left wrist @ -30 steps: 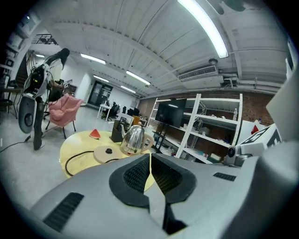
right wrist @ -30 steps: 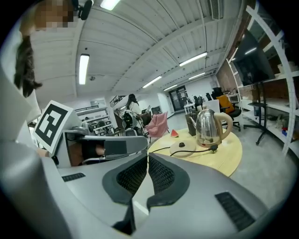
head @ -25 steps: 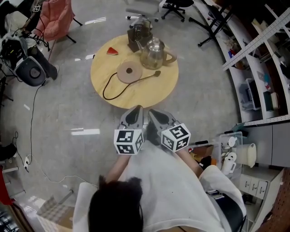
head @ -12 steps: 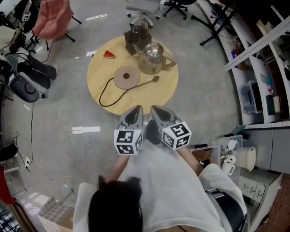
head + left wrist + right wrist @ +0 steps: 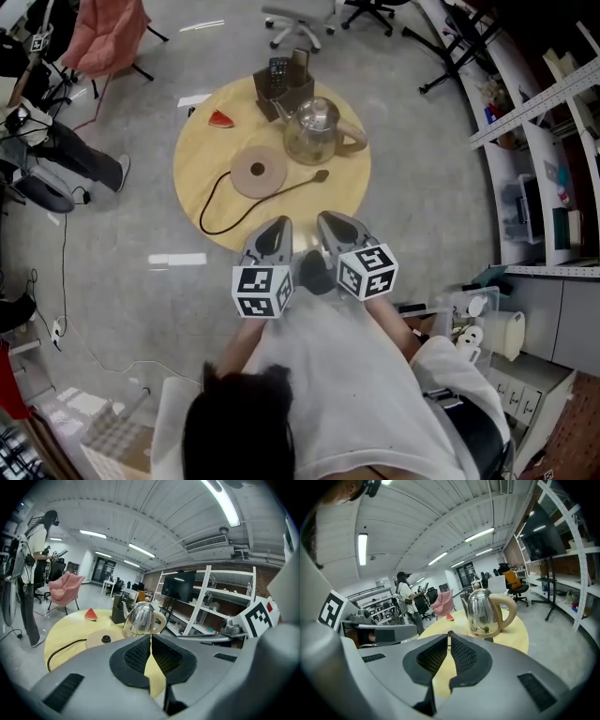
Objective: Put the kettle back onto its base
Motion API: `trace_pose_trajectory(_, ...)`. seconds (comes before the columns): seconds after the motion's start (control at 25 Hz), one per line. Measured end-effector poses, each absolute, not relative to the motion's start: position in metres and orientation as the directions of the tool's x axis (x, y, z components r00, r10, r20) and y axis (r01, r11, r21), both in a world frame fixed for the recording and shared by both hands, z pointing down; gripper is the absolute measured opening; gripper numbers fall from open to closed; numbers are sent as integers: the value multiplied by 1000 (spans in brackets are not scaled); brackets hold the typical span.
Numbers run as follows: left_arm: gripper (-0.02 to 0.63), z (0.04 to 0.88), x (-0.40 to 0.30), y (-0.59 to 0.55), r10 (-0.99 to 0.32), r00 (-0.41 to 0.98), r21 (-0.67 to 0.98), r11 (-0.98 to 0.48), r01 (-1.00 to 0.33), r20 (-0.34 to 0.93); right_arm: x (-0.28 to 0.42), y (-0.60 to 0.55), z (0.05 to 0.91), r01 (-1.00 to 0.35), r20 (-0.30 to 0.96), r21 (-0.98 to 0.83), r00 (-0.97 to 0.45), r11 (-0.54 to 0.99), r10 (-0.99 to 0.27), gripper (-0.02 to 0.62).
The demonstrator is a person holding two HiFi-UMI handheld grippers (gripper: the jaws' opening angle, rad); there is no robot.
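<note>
The steel kettle [image 5: 314,130] with a tan handle stands on the round wooden table [image 5: 206,164], right of its round tan base [image 5: 260,173]. A black cord [image 5: 211,202] runs from the base. Both grippers hover just short of the table's near edge. My left gripper [image 5: 275,229] is shut with nothing between its pads. My right gripper [image 5: 332,223] is likewise shut and empty. In the left gripper view the kettle [image 5: 142,619] and base [image 5: 104,638] lie ahead of the closed jaws. The right gripper view has the kettle [image 5: 485,611] ahead to the right.
A dark box [image 5: 284,80] holding a remote and a red watermelon slice [image 5: 221,119] sit at the table's far side. Someone's legs [image 5: 80,155] are at the left, a pink chair [image 5: 103,37] and an office chair [image 5: 298,19] beyond, shelving [image 5: 544,141] at the right.
Both grippers have moved forward side by side toward the table's near edge, still shut. The kettle and base have not moved on the table.
</note>
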State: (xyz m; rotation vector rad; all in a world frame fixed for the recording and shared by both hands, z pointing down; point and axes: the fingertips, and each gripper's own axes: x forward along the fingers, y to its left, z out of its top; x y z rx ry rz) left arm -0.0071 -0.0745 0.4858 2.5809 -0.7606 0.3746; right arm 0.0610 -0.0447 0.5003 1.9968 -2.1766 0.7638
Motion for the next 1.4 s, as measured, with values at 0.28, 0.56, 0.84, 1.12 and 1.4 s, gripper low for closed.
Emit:
trace_pose_trajectory(0.28, 32, 487, 12, -90, -444, 809, 312, -763, -567, 386, 94, -61, 498, -967, 398, -254, -91, -15, -913, 29)
trace_pose_trajectory(0.56, 32, 490, 25, -109, -461, 796, 309, -749, -586, 394, 137, -78, 498, -973, 386, -223, -33, -58, -922, 31)
trace_pose_trajectory(0.84, 32, 490, 40, -121, -464, 794, 310, -746, -589, 392, 169, -93, 494, -978, 378, -206, -55, -25, -924, 138)
trace_pose_trajectory(1.12, 32, 490, 55, -132, -456, 796, 307, -752, -584, 397, 187, -110, 493, -981, 367, -194, -101, 30, -925, 172)
trace_pose_trajectory(1.4, 32, 488, 64, -136, -463, 797, 307, -750, -585, 387, 199, -122, 491, -983, 367, -167, -132, 75, -921, 186)
